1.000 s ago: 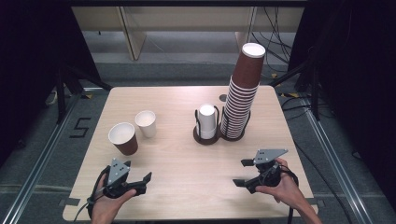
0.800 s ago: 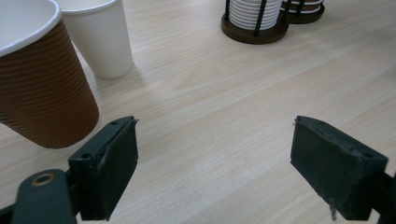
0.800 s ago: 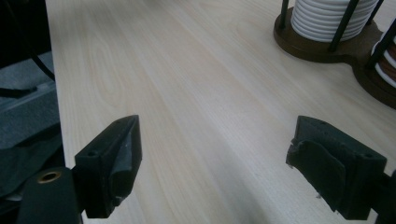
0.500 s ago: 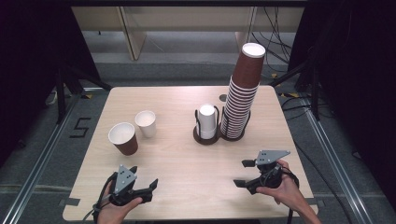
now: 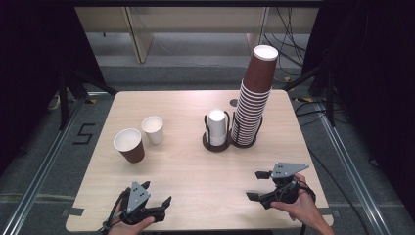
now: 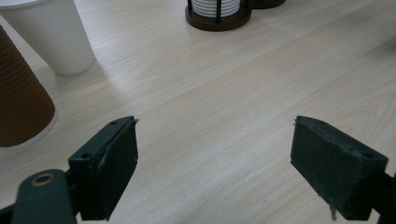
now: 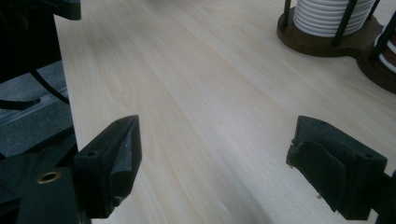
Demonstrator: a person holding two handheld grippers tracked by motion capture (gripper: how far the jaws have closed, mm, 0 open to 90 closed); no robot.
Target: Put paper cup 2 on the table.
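Brown and white paper cups stand on the desk [image 5: 195, 176] in the high view: a brown cup [image 5: 129, 145] and a white cup [image 5: 153, 129] side by side toward the left edge, both empty. A two-ring holder [image 5: 218, 142] near the middle carries a short white stack [image 5: 217, 126] and a tall brown stack [image 5: 253, 98]. The left gripper [image 5: 159, 208] and right gripper [image 5: 258, 185] sit near the front edge, well apart, jaws spread and empty.

From the left gripper view, the brown cup [image 6: 21, 107] stands just left of the open jaws, the white cup [image 6: 53, 35] behind it; bare wood lies between.

From the right gripper view, the holder [image 7: 322, 39] lies ahead to the right of the open jaws.
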